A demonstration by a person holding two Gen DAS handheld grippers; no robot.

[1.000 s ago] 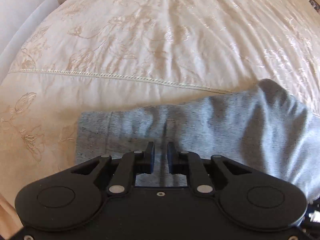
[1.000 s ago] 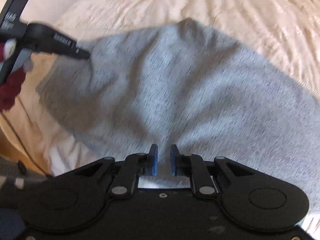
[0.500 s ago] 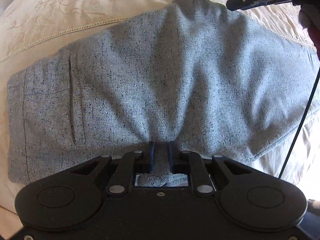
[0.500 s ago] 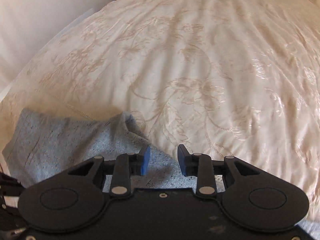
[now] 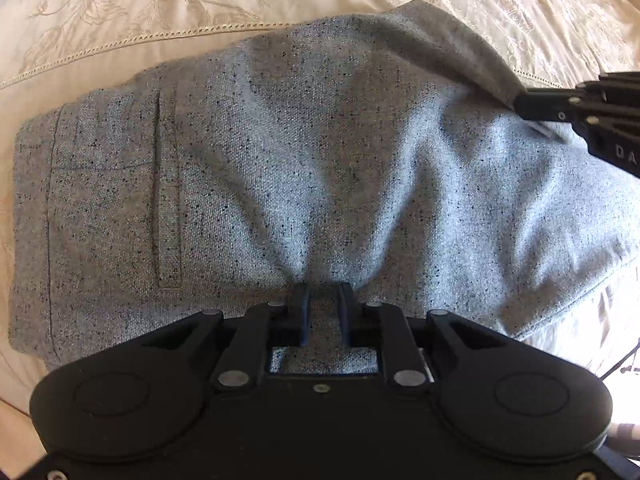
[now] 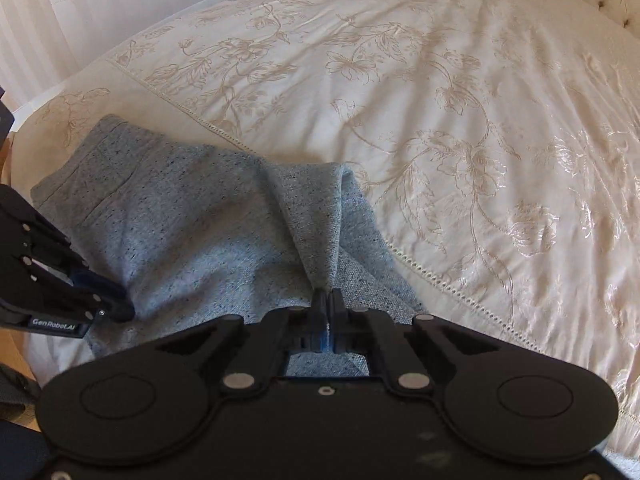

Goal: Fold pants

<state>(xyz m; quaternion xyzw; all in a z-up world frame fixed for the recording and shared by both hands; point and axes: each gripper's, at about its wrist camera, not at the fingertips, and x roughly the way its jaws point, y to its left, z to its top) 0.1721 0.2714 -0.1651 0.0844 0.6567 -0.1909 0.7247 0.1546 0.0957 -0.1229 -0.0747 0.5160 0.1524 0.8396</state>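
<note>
- Left claw (image 5: 324, 312): black two-finger tool pointing down at the near edge of the speckled grey woven pants (image 5: 280, 160); a bunch of the cloth sits between its pads with creases fanning out from it, and the jaws are opening slightly around that bunch.
- Right claw (image 6: 328, 312): closed tight on a raised ridge of the same pants, pinched up into a peaked fold.
- Pants, location: lying part-folded near the edge of the bed, on a cream bedspread with embroidered flowers (image 6: 460, 120); welt pocket (image 5: 166, 188) and waistband end face up at the left of the left wrist view.
- Step in hand, by judgement: both ends gripped, a fold being set up or carried over.
- Next move calls for: lifting the pinched ridge clear, carrying it across in step with the left claw, and laying the edges level.
</note>
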